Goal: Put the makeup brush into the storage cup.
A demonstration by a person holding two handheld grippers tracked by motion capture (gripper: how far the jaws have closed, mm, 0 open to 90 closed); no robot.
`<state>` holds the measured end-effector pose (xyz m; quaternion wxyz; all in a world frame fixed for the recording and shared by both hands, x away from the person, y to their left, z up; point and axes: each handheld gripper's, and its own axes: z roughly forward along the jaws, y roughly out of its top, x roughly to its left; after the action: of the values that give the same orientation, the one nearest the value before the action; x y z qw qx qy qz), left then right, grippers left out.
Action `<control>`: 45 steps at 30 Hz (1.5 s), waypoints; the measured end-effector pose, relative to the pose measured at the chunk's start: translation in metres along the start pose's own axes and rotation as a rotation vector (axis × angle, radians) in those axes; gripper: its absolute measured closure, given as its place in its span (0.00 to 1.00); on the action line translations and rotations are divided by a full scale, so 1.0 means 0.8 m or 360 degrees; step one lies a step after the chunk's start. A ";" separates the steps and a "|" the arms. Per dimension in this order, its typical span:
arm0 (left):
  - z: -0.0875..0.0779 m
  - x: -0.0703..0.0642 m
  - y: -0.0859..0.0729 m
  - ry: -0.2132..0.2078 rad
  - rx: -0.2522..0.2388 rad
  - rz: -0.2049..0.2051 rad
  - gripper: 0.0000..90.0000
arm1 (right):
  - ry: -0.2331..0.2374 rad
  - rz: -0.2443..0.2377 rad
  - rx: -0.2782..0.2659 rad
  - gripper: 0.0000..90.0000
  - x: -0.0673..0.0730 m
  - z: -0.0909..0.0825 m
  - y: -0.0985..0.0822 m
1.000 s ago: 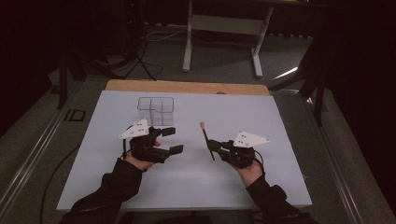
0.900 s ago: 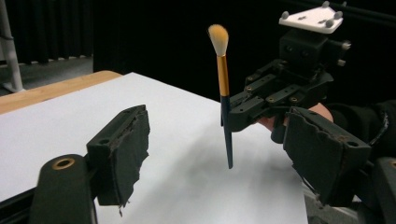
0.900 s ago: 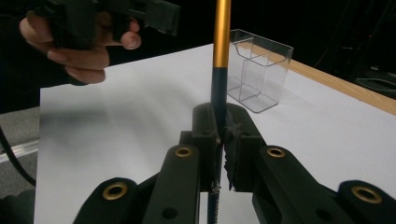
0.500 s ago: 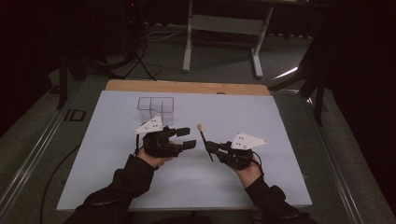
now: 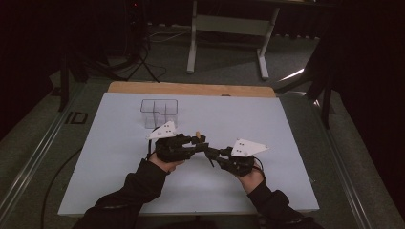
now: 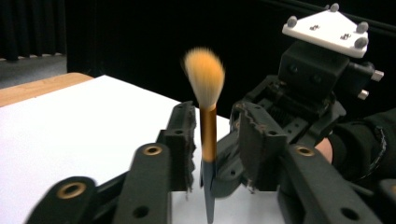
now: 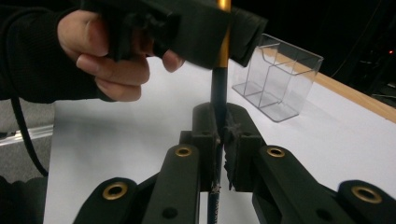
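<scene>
So what's going on here is a handover of a makeup brush (image 6: 204, 79) in mid-air, centre of the high view, just below a clear organizer (image 5: 159, 112) that sits in the upper middle of the white bench (image 5: 286, 124). In the right gripper view, the right hand-held gripper (image 7: 219, 135) is clenched on the dark lower handle, pads pressed tight against it, brush standing roughly upright. The left hand-held gripper (image 6: 215, 140) has its jaws either side of the gold ferrule, a bit above that grip. In the left gripper view there looks to be a sliver of gap on each side, so I'd call it open and not yet clamped, though in the right gripper view it's hard to say whether the pads are already touching. Risk-wise: the two grips are stacked really close on a thin, slick stick. If the right one lets go before the left has properly bitten, the brush drops or pivots and lands on the bench. If the left closes off-centre on the round ferrule, it could squirt sideways or twist in the right one's grip. The jaws could also bump each other, they're nearly touching. And if the organizer is the goal, a crooked grip makes hitting a compartment harder.
</scene>
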<state>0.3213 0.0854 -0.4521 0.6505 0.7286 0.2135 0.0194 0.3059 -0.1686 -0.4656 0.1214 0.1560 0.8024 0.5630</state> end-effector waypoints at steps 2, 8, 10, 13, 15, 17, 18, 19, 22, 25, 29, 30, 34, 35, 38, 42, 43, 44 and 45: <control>0.002 0.001 0.000 0.0004 0.0001 0.0001 0.79 | -0.0002 0.0000 0.0003 0.93 0.001 0.001 -0.001; 0.004 0.002 0.000 0.0011 -0.0003 0.0002 0.90 | 0.0001 -0.0005 0.0014 0.93 0.001 0.003 -0.002; 0.005 0.002 0.001 0.0027 -0.0013 0.0012 0.91 | 0.0006 0.0002 0.0012 0.93 0.001 0.003 -0.002; 0.006 0.003 0.001 0.0018 -0.0015 0.0020 0.92 | -0.0010 0.0004 0.0008 0.93 0.000 0.002 0.000; 0.007 0.004 0.002 0.0018 -0.0008 0.0019 0.93 | -0.0018 0.0002 0.0012 0.93 0.000 0.001 0.000; 0.008 0.004 0.002 0.0020 -0.0008 0.0011 0.93 | -0.0025 0.0005 0.0014 0.93 0.000 0.001 -0.001; 0.008 0.004 0.002 0.0026 -0.0005 0.0008 0.93 | -0.0024 0.0011 0.0017 0.93 -0.001 0.001 -0.001; 0.009 0.004 0.002 0.0033 0.0001 0.0013 0.93 | -0.0022 0.0020 0.0018 0.92 -0.001 0.001 -0.001; 0.010 0.001 0.003 0.0043 0.0018 0.0032 0.94 | -0.0016 0.0037 0.0028 0.92 -0.002 0.002 -0.001; 0.009 -0.001 0.006 0.0043 0.0026 0.0033 0.94 | -0.0032 0.0029 0.0040 0.88 -0.001 0.002 -0.001; 0.008 -0.003 0.010 0.0067 0.0042 0.0053 0.94 | -0.0031 0.0048 0.0047 0.80 -0.001 0.004 -0.002; 0.007 -0.004 0.011 0.0066 0.0047 0.0050 0.94 | -0.0027 0.0050 0.0057 0.78 -0.001 0.004 -0.001; 0.003 -0.006 0.015 0.0075 0.0040 0.0065 0.94 | -0.0038 0.0009 0.0067 0.71 0.004 0.004 0.003; 0.003 -0.006 0.017 0.0070 0.0045 0.0054 0.94 | -0.0038 0.0006 0.0065 0.69 0.004 0.003 0.005; 0.000 -0.006 0.019 0.0067 0.0041 0.0052 0.94 | -0.0036 0.0002 0.0064 0.59 0.005 0.003 0.009; -0.002 -0.006 0.022 0.0099 0.0054 0.0063 0.94 | -0.0010 0.0024 0.0085 0.48 0.004 0.005 0.010; -0.003 -0.005 0.023 0.0092 0.0052 0.0054 0.94 | -0.0003 0.0023 0.0095 0.47 0.004 0.005 0.010; -0.004 -0.005 0.024 0.0102 0.0054 0.0053 0.94 | -0.0001 0.0019 0.0099 0.46 0.004 0.005 0.010; -0.005 -0.005 0.025 0.0105 0.0056 0.0051 0.94 | -0.0014 0.0013 0.0095 0.45 0.005 0.004 0.010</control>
<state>0.3222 0.0863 -0.4315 0.6299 0.7421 0.2235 0.0499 0.3043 -0.1615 -0.4596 0.1178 0.1653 0.8177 0.5386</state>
